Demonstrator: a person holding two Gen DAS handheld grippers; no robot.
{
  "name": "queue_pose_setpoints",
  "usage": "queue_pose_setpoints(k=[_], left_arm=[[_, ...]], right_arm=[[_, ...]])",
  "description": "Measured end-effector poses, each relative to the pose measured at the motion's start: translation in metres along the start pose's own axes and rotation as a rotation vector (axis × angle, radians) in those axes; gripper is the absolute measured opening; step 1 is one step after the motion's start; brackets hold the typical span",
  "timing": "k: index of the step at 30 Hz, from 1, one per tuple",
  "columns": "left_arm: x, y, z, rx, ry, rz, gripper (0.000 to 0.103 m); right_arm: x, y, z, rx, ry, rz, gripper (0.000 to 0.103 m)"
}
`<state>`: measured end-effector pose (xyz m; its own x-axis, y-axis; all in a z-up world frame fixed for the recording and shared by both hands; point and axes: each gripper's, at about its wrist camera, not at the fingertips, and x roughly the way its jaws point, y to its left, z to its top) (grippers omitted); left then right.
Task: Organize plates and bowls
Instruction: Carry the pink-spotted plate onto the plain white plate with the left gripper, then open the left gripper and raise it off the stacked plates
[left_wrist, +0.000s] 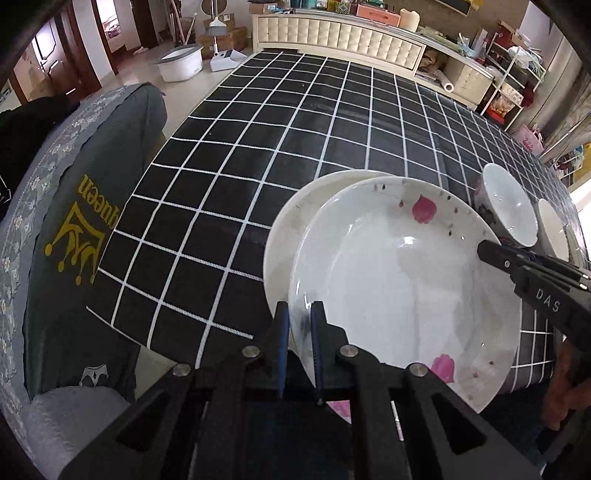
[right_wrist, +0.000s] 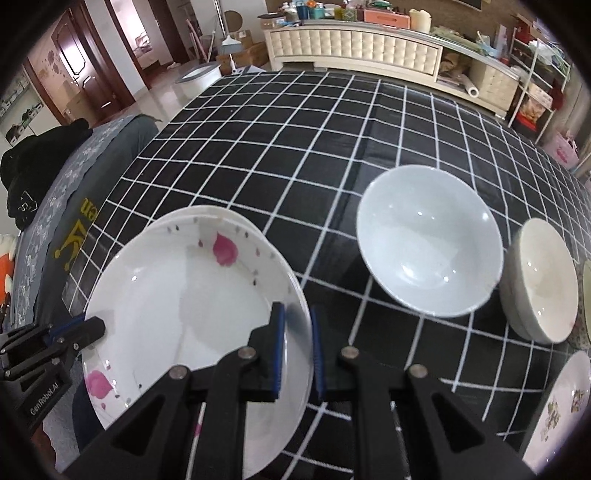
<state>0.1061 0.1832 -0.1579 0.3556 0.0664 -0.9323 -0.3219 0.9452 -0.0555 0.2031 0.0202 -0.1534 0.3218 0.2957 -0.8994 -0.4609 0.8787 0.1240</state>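
Note:
A white plate with pink petals (left_wrist: 399, 280) (right_wrist: 184, 306) hangs between both grippers, just above a plain white plate (left_wrist: 291, 221) (right_wrist: 221, 214) that lies on the black checked tablecloth (left_wrist: 258, 147). My left gripper (left_wrist: 299, 308) (right_wrist: 96, 326) is shut on the petal plate's left rim. On the opposite rim my right gripper (right_wrist: 297, 312) (left_wrist: 484, 251) is shut as well. The plain plate shows only as a crescent behind the held one. To the right stand a pale blue bowl (right_wrist: 428, 240) (left_wrist: 506, 203) and a cream bowl (right_wrist: 543, 284) (left_wrist: 552, 229).
A flower-patterned plate (right_wrist: 565, 398) lies at the table's near right corner. A chair with a grey cover (left_wrist: 74, 221) stands against the table's left edge. Behind the table runs a long white cabinet (left_wrist: 340, 37), with a shelf rack (left_wrist: 517, 74) at the right.

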Motion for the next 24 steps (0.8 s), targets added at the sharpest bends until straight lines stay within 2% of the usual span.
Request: queue_pose_setpoints(k=[13, 24], left_arm=[[0.021, 0.014, 0.015, -0.032, 0.013, 0.022, 0.010], [0.009, 0.017, 0.016, -0.065, -0.017, 0.011, 0.010]], right_arm=[[0.022, 0.008, 0.011, -0.029, 0.025, 0.013, 0.016], [0.019, 0.003, 0.005, -0.015, 0.012, 0.038, 0.016]])
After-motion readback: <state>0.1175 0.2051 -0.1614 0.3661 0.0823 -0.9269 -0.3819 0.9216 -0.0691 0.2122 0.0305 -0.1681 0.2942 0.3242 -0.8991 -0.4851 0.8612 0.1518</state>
